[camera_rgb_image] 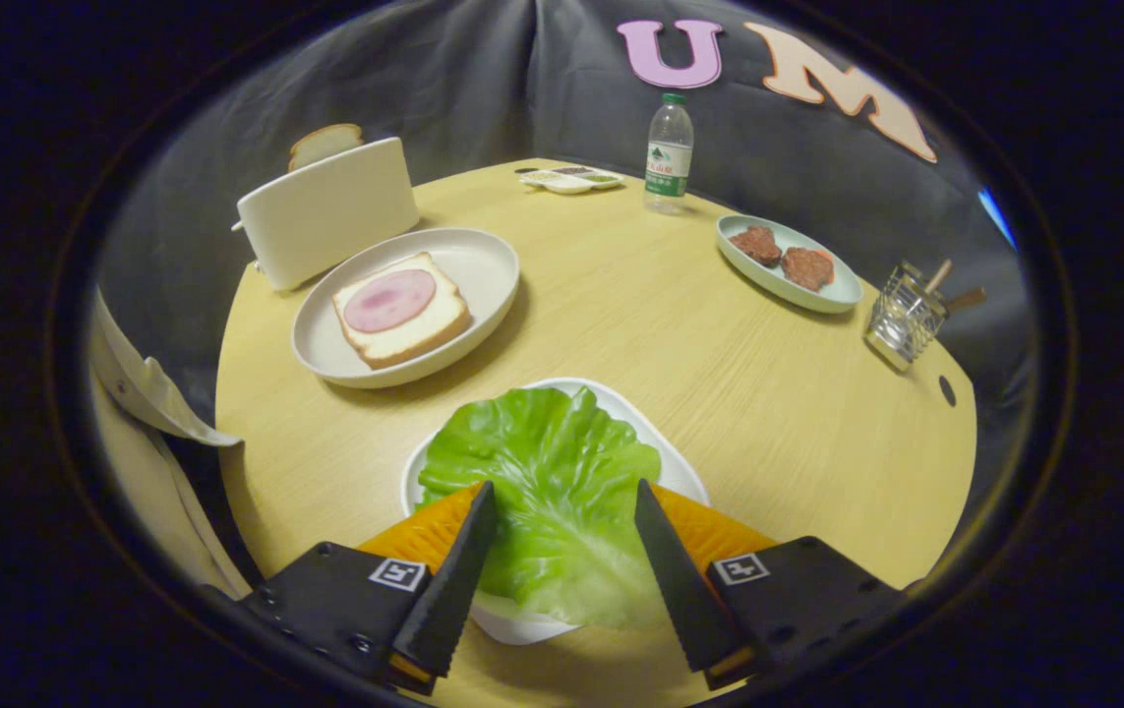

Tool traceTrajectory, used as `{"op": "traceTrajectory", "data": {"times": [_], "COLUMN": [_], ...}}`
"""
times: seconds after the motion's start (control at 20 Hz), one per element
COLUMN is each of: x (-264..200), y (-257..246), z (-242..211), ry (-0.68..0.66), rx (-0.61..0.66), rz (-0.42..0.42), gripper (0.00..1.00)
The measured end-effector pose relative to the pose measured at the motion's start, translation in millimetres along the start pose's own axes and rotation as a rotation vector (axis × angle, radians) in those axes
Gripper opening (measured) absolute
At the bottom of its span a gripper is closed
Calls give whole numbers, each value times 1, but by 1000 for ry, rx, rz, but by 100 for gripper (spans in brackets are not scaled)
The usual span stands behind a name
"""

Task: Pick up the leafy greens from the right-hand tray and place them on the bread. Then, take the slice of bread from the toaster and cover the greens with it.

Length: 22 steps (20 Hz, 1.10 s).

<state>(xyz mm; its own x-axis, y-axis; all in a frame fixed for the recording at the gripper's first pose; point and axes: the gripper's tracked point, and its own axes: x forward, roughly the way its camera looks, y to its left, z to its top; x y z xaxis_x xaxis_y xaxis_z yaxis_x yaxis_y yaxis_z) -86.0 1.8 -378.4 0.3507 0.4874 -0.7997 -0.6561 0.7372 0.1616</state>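
Observation:
A green lettuce leaf [552, 482] lies on a white tray [675, 467] close in front of me, over an orange ridged piece [419, 536]. My gripper [564, 487] is open, its two black fingers standing on either side of the leaf's near part, apart from each other. Beyond the tray, a slice of bread topped with a pink ham round [402, 310] rests on a round cream plate [483, 261]. Behind that plate stands a white toaster [330, 211] with a bread slice [325, 145] sticking up out of it.
A pale green tray with two brown patties [788, 264] sits on the right side of the round wooden table [670, 344]. A water bottle [669, 152] and a small divided dish [571, 179] stand at the back. A wire basket [906, 315] is near the right edge. A person's sleeve [144, 393] is at the left.

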Motion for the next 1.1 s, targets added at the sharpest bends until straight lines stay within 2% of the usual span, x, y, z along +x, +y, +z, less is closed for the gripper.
{"op": "traceTrajectory", "data": {"times": [0.2,0.45,0.5,0.65,0.85,1.1], "x": [-1,-2,-2,-6,-5,-20], "y": [4,4,7,8,13,22], "z": [-2,-1,-2,0,3,23], "ry": [14,-1,7,3,0,-27], "rx": [-1,-34,-28,-42,-56,-51], "rz": [-11,-56,-51,-65,-79,-109], "gripper": [69,32,32,11,3,4]}}
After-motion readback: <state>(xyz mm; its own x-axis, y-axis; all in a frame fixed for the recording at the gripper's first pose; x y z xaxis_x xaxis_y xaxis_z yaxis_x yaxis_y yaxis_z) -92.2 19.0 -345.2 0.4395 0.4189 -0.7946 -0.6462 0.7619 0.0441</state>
